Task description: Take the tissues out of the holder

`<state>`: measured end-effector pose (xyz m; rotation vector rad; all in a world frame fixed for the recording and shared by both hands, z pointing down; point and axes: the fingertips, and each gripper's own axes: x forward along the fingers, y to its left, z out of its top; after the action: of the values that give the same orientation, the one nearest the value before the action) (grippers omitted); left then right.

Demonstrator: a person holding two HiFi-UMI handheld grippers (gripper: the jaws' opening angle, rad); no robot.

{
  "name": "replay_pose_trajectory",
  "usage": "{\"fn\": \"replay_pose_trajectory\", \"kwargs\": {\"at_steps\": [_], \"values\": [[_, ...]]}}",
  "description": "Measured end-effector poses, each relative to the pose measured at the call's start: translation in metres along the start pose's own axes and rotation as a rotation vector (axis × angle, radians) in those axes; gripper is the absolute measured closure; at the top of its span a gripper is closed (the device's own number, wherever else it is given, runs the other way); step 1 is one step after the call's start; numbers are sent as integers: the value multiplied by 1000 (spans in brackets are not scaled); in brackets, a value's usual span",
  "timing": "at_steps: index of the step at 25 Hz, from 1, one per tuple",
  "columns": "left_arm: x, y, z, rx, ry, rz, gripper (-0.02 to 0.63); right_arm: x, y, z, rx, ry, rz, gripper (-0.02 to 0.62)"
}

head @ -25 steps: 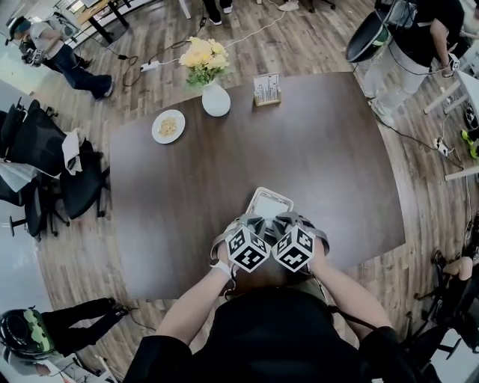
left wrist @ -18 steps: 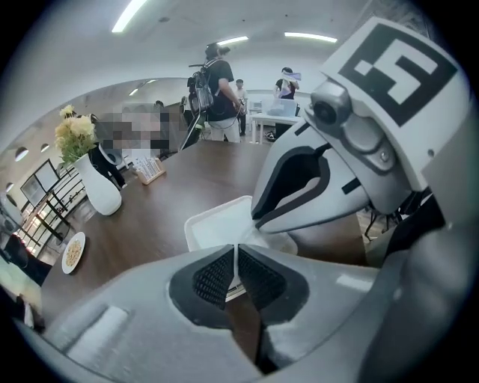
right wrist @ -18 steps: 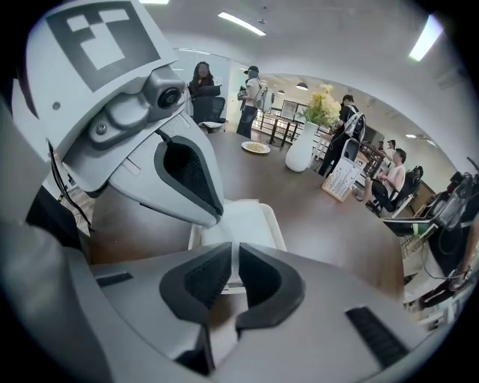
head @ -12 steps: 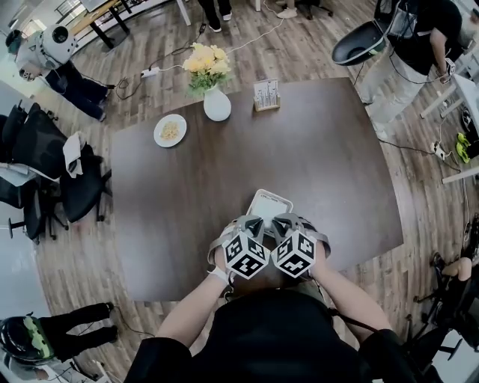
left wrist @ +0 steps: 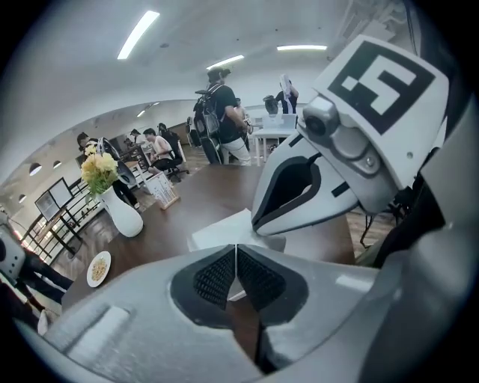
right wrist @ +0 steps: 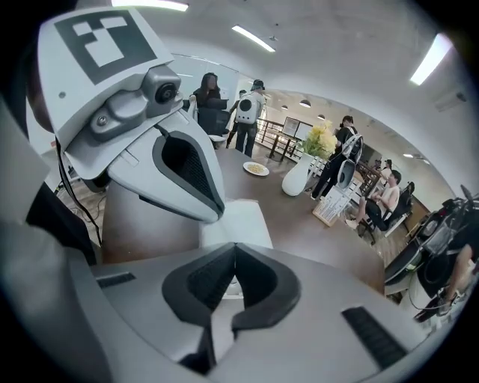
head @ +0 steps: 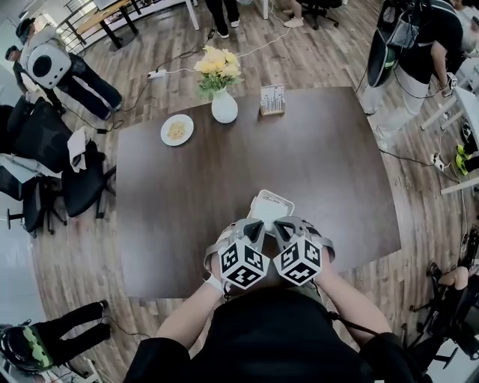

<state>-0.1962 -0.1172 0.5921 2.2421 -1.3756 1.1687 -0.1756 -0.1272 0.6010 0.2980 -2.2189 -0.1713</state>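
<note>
Head view: tissue holder (head: 271, 206) looks full, nothing taken out yet; left gripper (head: 254, 224) and right gripper (head: 281, 225) both closed, empty, just near of it.

It was an open-plan office. Black swivel chairs (head: 81, 188) stood at nine o'clock from the dark table (head: 322, 164), and a desk (head: 101, 11) at eleven o'clock. A power strip (head: 156, 74) lay on the wooden floor (head: 322, 52). Long ceiling lights (left wrist: 138, 34) ran above seated people (left wrist: 153, 142).
</note>
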Motion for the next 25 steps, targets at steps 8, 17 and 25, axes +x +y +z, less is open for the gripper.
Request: {"fn": "replay_pose_trajectory", "kwargs": {"at_steps": [8, 17, 25], "values": [[-21, -19, 34, 41, -63, 9, 595, -41, -10, -2, 8, -11, -31, 588], [-6, -57, 66, 99, -89, -63, 597, -69, -26, -42, 73, 21, -81, 588], [20, -99, 102, 166, -100, -133, 598, -97, -47, -92, 126, 60, -138, 589]]}}
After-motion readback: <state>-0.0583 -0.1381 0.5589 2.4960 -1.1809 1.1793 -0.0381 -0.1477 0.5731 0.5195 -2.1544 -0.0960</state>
